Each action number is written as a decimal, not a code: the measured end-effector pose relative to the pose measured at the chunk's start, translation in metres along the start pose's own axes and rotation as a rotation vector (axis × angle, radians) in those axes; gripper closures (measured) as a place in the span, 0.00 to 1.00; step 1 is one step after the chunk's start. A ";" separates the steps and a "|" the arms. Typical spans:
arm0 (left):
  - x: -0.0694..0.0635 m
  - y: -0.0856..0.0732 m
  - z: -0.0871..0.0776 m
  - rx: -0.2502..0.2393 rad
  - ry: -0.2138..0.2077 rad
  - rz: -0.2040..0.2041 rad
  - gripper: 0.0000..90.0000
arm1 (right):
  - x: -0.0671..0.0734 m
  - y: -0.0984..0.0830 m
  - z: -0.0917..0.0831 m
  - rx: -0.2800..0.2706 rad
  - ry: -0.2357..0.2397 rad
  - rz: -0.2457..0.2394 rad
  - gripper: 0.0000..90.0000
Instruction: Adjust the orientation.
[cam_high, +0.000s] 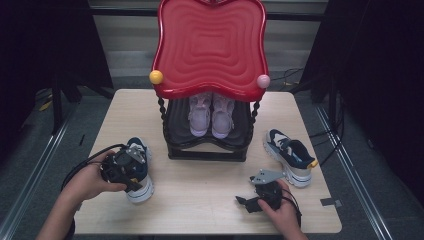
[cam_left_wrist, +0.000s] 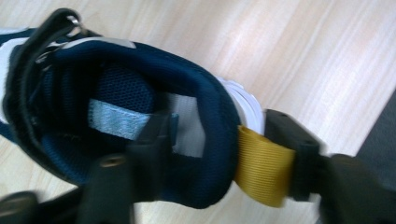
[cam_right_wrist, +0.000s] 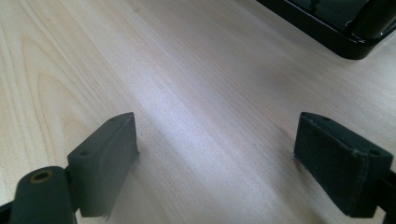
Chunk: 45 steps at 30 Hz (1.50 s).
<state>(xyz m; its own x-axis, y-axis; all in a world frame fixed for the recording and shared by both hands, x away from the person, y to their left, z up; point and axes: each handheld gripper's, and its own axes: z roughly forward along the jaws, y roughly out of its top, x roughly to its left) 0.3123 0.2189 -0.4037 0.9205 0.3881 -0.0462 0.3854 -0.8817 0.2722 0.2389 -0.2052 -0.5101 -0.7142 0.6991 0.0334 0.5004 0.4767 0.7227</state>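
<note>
Left claw (cam_left_wrist: 210, 158) is clamped on the heel collar of the navy shoe (cam_left_wrist: 140, 93): one jaw inside the shoe, the other outside against the yellow pull tab (cam_left_wrist: 264, 168). Shoe sits on the table (cam_high: 200, 195), front left of the rack (cam_high: 207, 145). Right claw (cam_right_wrist: 229, 158) is wide open, empty, low over bare table. Risk: padded collar is soft, so the shoe may swing toe-down or slip out on lift.

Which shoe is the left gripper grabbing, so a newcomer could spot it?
Start at the red-topped shoe rack mid-table. On the bare wood to its left lies a navy and white sneaker, the left gripper clamping its heel collar beside a yellow pull tab.
</note>
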 end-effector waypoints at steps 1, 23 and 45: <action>-0.001 0.001 0.000 -0.007 0.006 0.001 0.62 | 0.000 0.000 0.000 0.000 -0.001 0.000 0.15; 0.001 0.028 0.009 0.104 -0.051 -0.090 0.54 | 0.000 0.000 0.000 0.001 -0.005 -0.003 0.15; 0.003 0.040 0.031 0.233 -0.093 -0.046 0.68 | -0.001 0.000 0.000 0.000 0.000 -0.003 0.15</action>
<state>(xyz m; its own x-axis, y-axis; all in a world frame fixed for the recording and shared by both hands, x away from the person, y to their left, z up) 0.3330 0.1766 -0.4224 0.8995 0.4121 -0.1450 0.4214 -0.9060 0.0394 0.2398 -0.2054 -0.5101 -0.7154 0.6980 0.0311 0.4983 0.4785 0.7230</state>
